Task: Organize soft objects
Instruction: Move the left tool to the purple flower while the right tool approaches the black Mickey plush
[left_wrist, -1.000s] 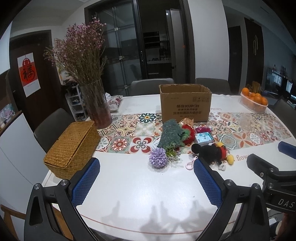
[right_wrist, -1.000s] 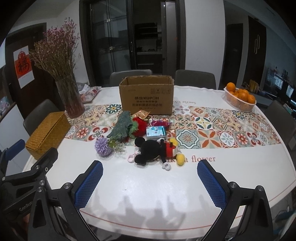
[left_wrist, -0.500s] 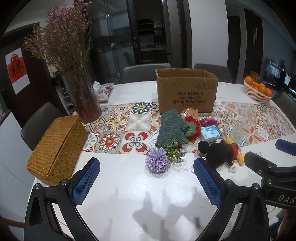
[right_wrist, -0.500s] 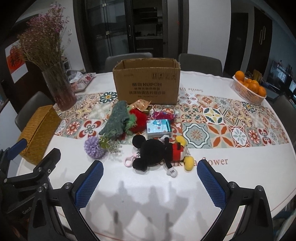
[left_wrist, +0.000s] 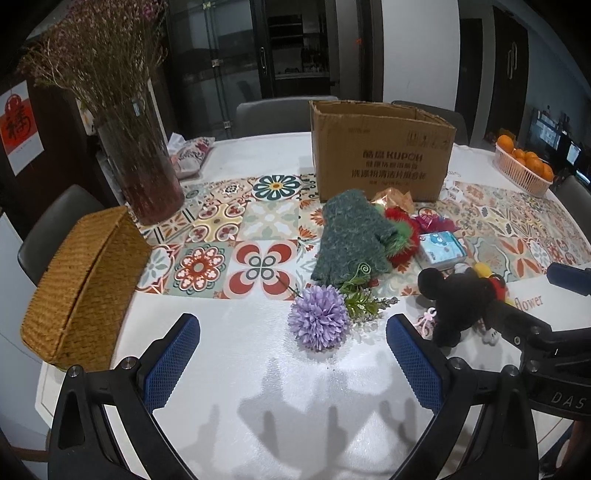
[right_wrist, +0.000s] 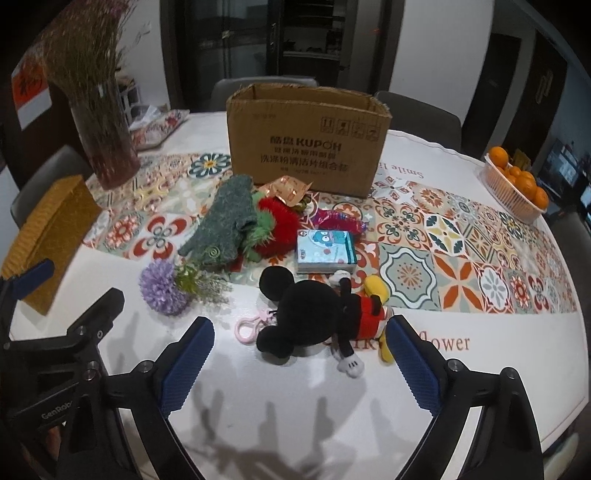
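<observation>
A pile of soft objects lies before an open cardboard box (right_wrist: 308, 144) (left_wrist: 380, 155): a green knit glove (left_wrist: 349, 238) (right_wrist: 221, 225), a red and green fuzzy toy (right_wrist: 271, 230) (left_wrist: 402, 240), a purple flower (left_wrist: 319, 321) (right_wrist: 162, 286), a tissue pack (right_wrist: 325, 251) (left_wrist: 441, 249) and a Mickey plush (right_wrist: 317, 317) (left_wrist: 460, 299). My left gripper (left_wrist: 291, 363) is open and empty, just short of the purple flower. My right gripper (right_wrist: 299, 363) is open and empty, its fingers on either side of the Mickey plush's near end.
A wicker basket (left_wrist: 81, 284) (right_wrist: 48, 229) sits at the table's left edge. A glass vase of dried flowers (left_wrist: 138, 162) (right_wrist: 101, 140) stands behind it. A basket of oranges (right_wrist: 517, 188) (left_wrist: 524, 166) is at the far right. Chairs ring the table.
Both grippers have moved forward and lower toward the pile. The flower and the Mickey plush now lie close to the fingertips. Both grippers stay open.
</observation>
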